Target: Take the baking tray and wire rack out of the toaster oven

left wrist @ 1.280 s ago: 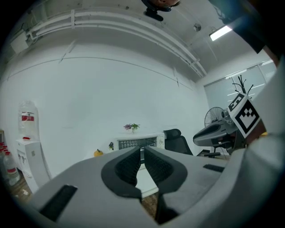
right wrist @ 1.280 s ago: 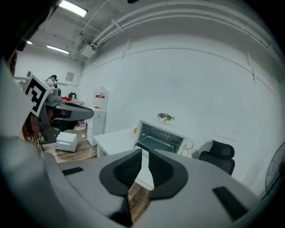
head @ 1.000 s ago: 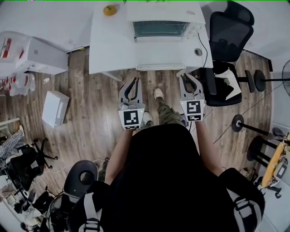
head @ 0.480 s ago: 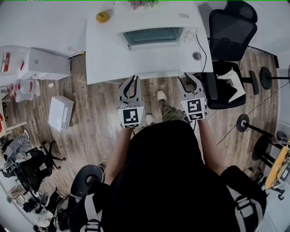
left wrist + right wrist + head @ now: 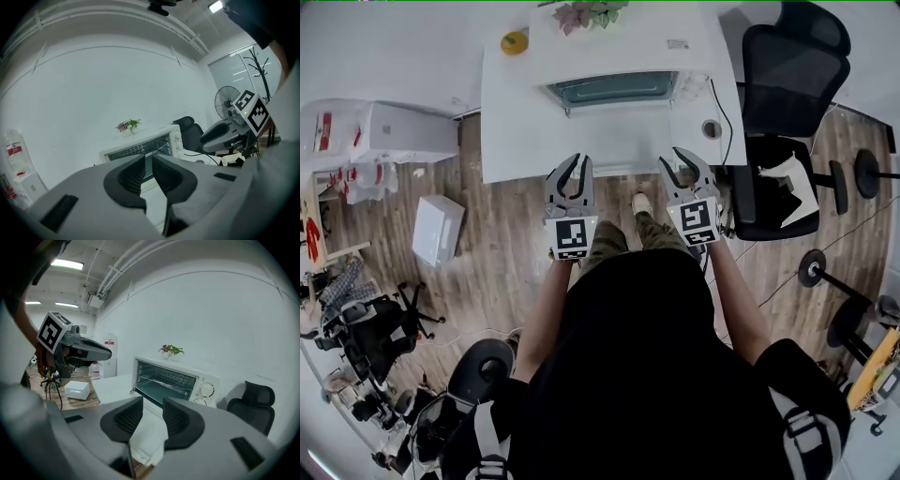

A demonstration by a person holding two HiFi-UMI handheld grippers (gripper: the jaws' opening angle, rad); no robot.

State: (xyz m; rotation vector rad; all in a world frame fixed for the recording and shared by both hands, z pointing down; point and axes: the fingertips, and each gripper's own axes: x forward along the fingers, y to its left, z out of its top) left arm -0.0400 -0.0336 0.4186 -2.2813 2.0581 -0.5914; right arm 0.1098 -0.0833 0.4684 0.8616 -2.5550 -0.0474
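Stage: outset, nothing taken out yet. Toaster oven [image 5: 614, 89] at top centre of head view, on white table [image 5: 514, 122], door seemingly down. Wire rack [image 5: 174, 377] inside; baking tray not told apart from oven floor. Left gripper [image 5: 572, 167]: jaws pressed together, empty, below oven in frame, well short of it. Right gripper [image 5: 677, 159]: jaws just been opening, part-way apart, nothing between, likewise short of oven.
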